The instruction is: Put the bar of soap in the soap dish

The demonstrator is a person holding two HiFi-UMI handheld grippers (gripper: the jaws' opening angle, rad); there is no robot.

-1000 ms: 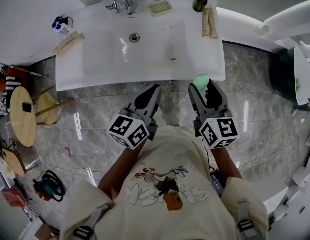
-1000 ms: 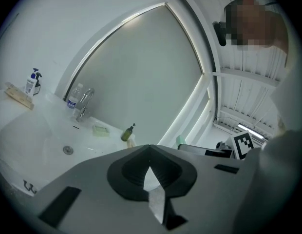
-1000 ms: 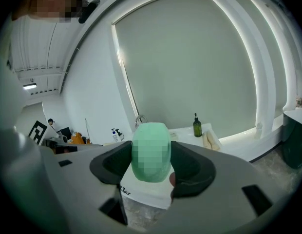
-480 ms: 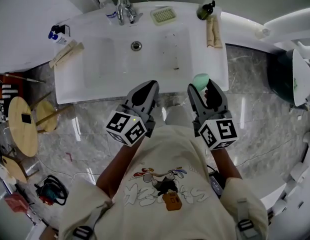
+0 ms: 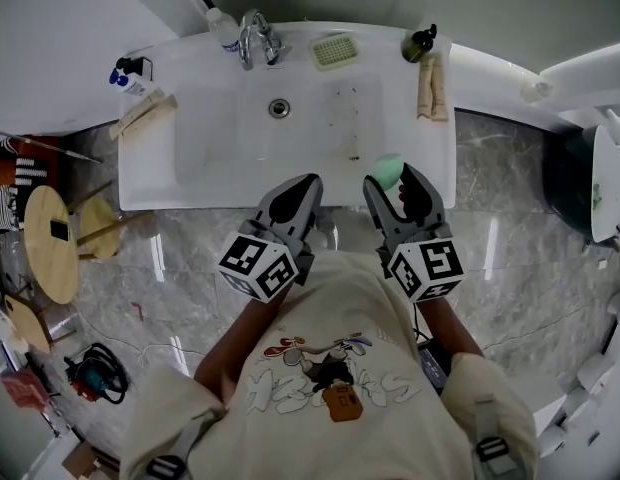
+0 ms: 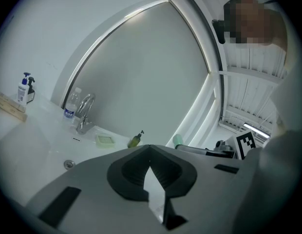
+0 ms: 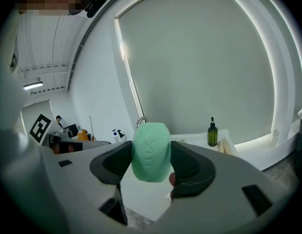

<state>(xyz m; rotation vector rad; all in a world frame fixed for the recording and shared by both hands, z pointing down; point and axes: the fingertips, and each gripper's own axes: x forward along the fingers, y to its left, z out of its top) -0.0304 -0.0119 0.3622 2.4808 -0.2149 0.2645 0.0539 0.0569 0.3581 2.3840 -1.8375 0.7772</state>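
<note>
A pale green oval bar of soap is clamped between the jaws of my right gripper; in the head view the soap hangs over the front part of the white sink. The green ridged soap dish sits empty on the back rim, right of the faucet. In the left gripper view the soap dish shows far ahead. My left gripper is shut with nothing in it, at the sink's front edge, left of the right one.
Along the back rim are a water bottle and a dark pump bottle. Tan rolled cloths lie on the right rim, blue-capped bottles at the left corner. A drain sits mid-basin. A wooden stool stands left.
Both grippers have moved forward from the floor side to over the sink's front edge. The soap stays held in the right gripper.
</note>
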